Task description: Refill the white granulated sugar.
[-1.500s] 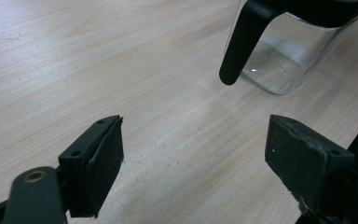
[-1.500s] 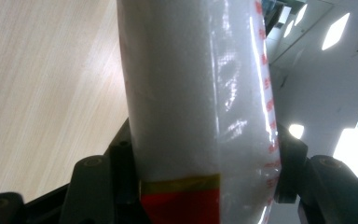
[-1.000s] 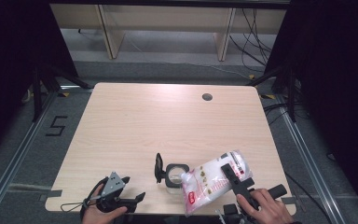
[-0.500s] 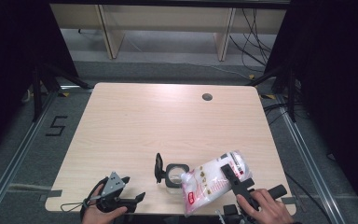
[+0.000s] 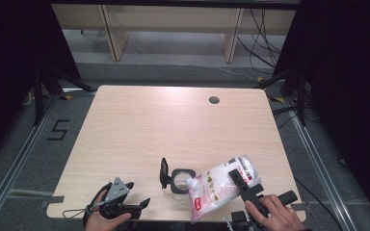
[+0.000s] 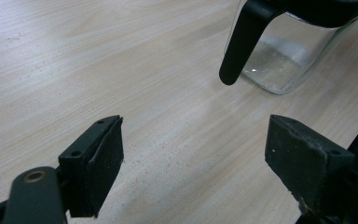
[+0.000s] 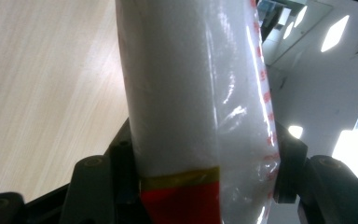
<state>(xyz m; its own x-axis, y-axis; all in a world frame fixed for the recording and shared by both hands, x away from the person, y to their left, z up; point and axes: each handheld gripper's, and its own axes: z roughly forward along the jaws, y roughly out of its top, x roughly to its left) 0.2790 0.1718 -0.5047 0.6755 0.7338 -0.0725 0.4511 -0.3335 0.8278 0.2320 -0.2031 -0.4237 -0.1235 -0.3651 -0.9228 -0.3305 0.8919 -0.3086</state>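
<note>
Right claw (image 5: 244, 185) is clamped on a clear plastic bag (image 5: 217, 186) of white granules, red label at its lower end; the right gripper view shows both jaws pressing the bag's sides (image 7: 186, 107). The bag hangs tilted near the front right of the worktop (image 5: 139, 130), its lower corner just beside or over the mouth of the glass jar (image 5: 179, 179). That jar stands upright near the front edge, and its black lid (image 5: 164, 172) looks flipped open to its left. Left claw (image 5: 125, 202) rests at the front left corner with jaws wide apart and nothing between them; in the left gripper view the jar (image 6: 284, 60) and its black handle-like part (image 6: 240, 42) sit ahead of it, apart. Step in hand reads as pouring the bag's contents into the jar. To do it well: bring the bag's open corner squarely over the mouth before tipping further, tip slowly so the grains don't spill onto the worktop, and keep the squeeze light so the bag doesn't burst upward. The left claw would do well to steady the jar by its wall. Whether the bag is already cut open is hard to tell from here.
</note>
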